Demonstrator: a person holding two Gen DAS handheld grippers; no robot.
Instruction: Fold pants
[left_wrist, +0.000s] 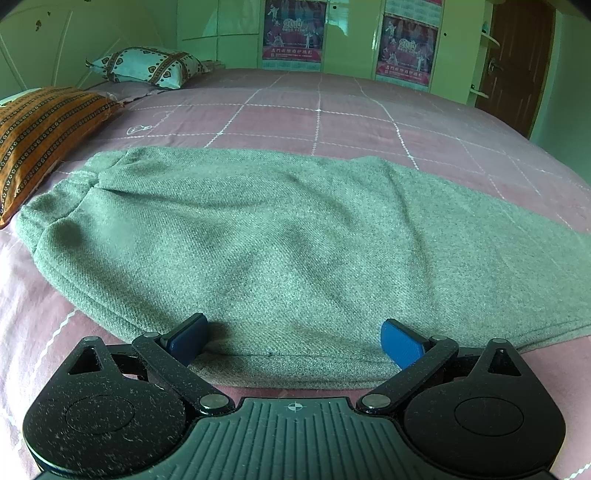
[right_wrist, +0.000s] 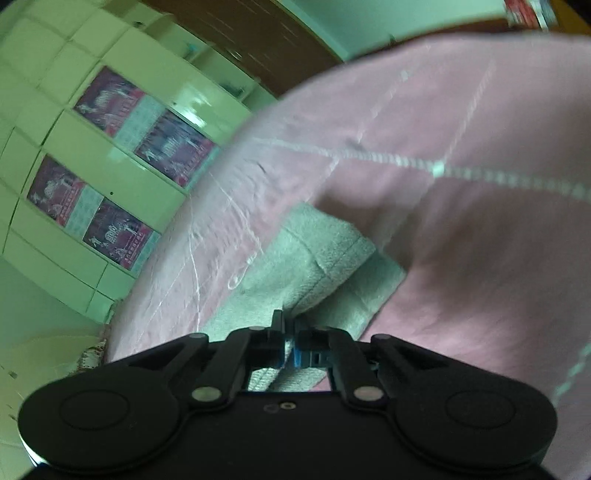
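Grey-green pants (left_wrist: 258, 243) lie flat across the pink bed, waistband at the left, legs running off to the right. My left gripper (left_wrist: 295, 338) is open, its blue pads straddling the pants' near edge low over the bed. In the right wrist view my right gripper (right_wrist: 290, 345) is shut on the hem end of the pants (right_wrist: 317, 258), which is lifted and folded over itself. That view is tilted and blurred.
The bed has a pink checked cover (left_wrist: 332, 110). An orange striped pillow (left_wrist: 40, 136) and a white patterned pillow (left_wrist: 147, 66) lie at the far left. White wardrobes with posters (left_wrist: 295, 33) and a brown door (left_wrist: 517, 62) stand behind.
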